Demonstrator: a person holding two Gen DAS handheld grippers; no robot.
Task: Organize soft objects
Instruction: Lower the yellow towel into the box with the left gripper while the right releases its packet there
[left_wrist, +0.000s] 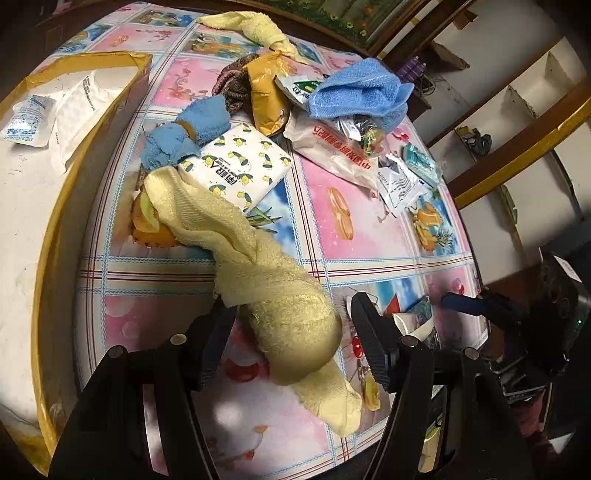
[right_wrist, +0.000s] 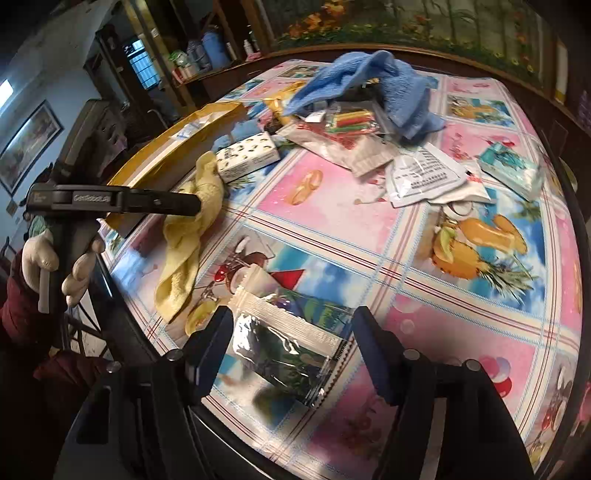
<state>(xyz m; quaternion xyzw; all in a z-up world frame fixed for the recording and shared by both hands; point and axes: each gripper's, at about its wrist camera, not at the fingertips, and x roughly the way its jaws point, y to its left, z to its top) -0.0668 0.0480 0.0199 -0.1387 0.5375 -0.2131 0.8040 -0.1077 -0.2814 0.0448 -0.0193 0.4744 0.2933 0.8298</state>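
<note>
A long yellow towel (left_wrist: 258, 273) lies across the fruit-print tablecloth (left_wrist: 369, 236), its near end between the open fingers of my left gripper (left_wrist: 291, 328). It also shows in the right wrist view (right_wrist: 192, 229), beside the left gripper (right_wrist: 199, 203). My right gripper (right_wrist: 291, 336) is open, straddling a clear plastic packet (right_wrist: 284, 347) at the table's near edge. A blue towel (left_wrist: 358, 92) covers packets farther back. A second yellow towel (left_wrist: 255, 29) and a small blue cloth (left_wrist: 184, 136) lie beyond.
An open cardboard box (left_wrist: 48, 206) with white packets stands at the left. A tissue pack (left_wrist: 240, 166), a yellow mailer (left_wrist: 266, 96), plastic bags (left_wrist: 332, 147) and a teal packet (right_wrist: 513, 170) litter the table. Shelves stand to the right.
</note>
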